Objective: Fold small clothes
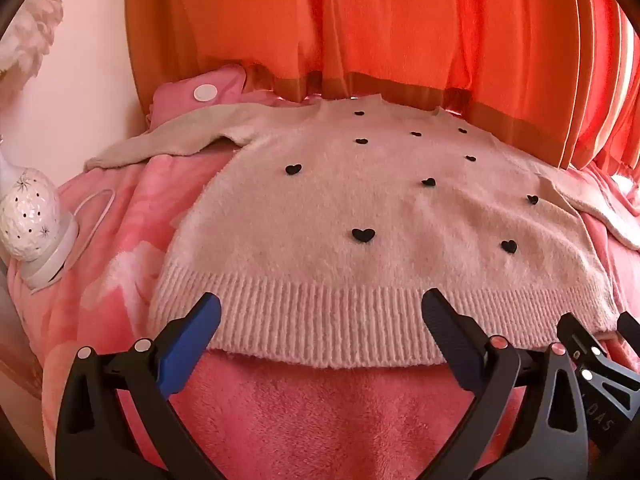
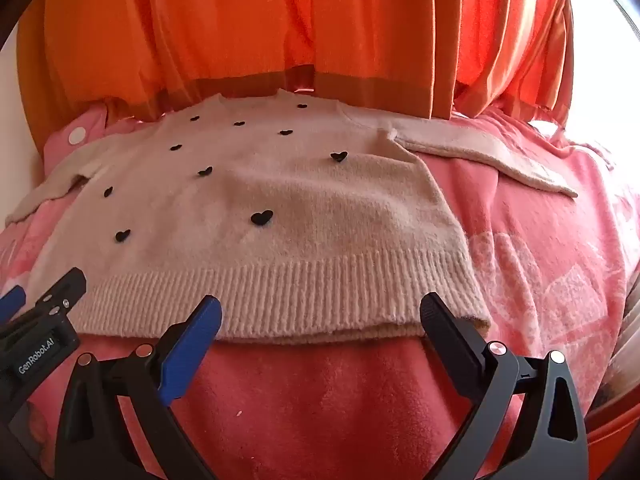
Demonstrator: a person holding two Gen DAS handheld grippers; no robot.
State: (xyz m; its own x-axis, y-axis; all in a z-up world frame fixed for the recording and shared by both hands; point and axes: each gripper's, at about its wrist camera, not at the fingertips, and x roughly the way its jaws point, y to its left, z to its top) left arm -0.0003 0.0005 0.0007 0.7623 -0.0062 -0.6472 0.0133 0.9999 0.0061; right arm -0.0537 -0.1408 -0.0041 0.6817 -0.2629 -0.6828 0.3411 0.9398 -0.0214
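A small cream knit sweater [image 1: 360, 208] with black heart buttons lies flat, front up, on a pink fleece blanket [image 1: 320, 412]. Its ribbed hem [image 1: 320, 320] faces me; both sleeves spread out sideways. My left gripper [image 1: 320, 312] is open and empty, its fingertips just over the hem at the left half. My right gripper [image 2: 320, 316] is open and empty over the hem [image 2: 320, 292] near the sweater's [image 2: 260, 184] right corner. The right gripper shows at the left wrist view's right edge [image 1: 592, 344]; the left gripper shows at the right wrist view's left edge [image 2: 40, 312].
Orange curtains [image 1: 360, 20] hang right behind the sweater's collar. A white perforated egg-shaped lamp [image 1: 30, 216] with a cord stands at the left on the blanket. A pink cushion [image 1: 200, 88] with a white button lies at the back left. The blanket [image 2: 540, 240] extends right.
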